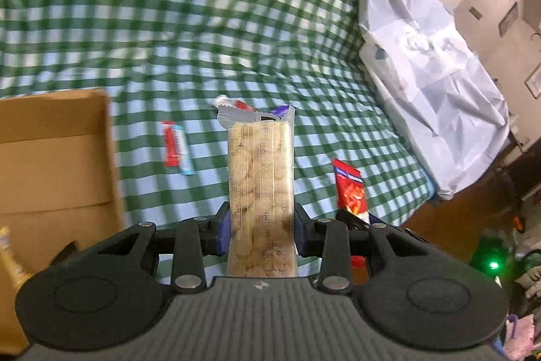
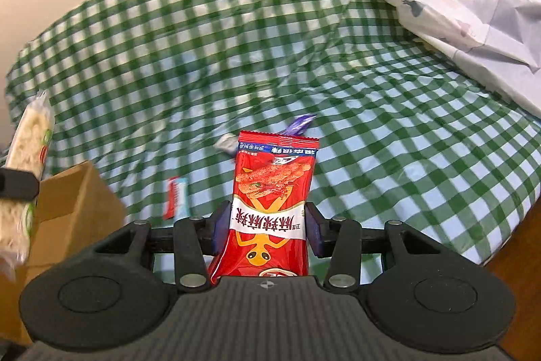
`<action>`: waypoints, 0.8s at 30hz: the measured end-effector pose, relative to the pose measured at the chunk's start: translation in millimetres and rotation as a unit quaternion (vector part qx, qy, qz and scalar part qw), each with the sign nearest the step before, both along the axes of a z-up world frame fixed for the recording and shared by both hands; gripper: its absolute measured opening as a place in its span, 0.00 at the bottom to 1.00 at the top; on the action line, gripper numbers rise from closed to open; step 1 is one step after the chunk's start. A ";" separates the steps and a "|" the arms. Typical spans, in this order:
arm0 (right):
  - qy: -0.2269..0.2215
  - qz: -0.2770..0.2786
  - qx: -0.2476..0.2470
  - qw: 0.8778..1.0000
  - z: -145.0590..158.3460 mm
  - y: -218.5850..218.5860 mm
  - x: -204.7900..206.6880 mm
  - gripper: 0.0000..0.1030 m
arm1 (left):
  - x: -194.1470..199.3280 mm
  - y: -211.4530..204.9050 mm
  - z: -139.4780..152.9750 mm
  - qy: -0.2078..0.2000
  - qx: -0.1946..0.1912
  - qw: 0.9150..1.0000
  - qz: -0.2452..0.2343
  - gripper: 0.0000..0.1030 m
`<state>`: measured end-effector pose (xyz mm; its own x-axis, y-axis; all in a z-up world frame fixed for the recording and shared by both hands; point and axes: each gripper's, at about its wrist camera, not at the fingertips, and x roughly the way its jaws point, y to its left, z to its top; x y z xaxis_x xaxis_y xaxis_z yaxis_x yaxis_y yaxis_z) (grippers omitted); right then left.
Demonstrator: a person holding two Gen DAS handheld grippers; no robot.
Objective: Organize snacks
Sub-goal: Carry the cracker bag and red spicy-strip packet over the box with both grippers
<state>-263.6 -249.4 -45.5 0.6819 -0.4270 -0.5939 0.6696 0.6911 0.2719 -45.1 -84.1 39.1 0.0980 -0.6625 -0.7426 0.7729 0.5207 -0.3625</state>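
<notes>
My left gripper (image 1: 262,230) is shut on a long clear packet of pale crackers (image 1: 259,178), held upright above the bed. In the right wrist view that cracker packet (image 2: 28,164) shows at the far left edge. My right gripper (image 2: 267,230) is shut on a red spicy-snack pouch (image 2: 274,188), also lifted; the same red pouch (image 1: 350,188) appears right of centre in the left wrist view. A brown cardboard box (image 1: 57,164) stands open at the left, its corner (image 2: 74,202) seen from the right wrist too.
On the green checked bedsheet (image 1: 169,22) lie a small red and blue snack stick (image 1: 175,148), a silver wrapper (image 2: 227,142) and a purple wrapper (image 2: 299,123). A pale grey quilt (image 1: 422,63) is heaped at the right. Wooden floor (image 1: 449,225) lies past the bed's edge.
</notes>
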 end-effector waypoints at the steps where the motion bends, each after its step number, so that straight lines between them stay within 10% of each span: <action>1: -0.001 0.009 0.002 1.000 2.2 9.0 -0.6 0.46 | -1.4 11.4 2.2 -0.005 0.001 1.000 0.008 0.39; 24: -0.004 0.258 -0.034 0.966 59.0 225.3 13.2 0.46 | -53.4 238.4 16.2 -0.042 -0.005 0.986 0.163 0.39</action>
<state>-250.4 -24.1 13.4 0.8183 -0.0676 -0.5708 0.2302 0.9485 0.2176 -98.5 154.3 55.4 0.3680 -0.5931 -0.7161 0.5934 0.7427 -0.3102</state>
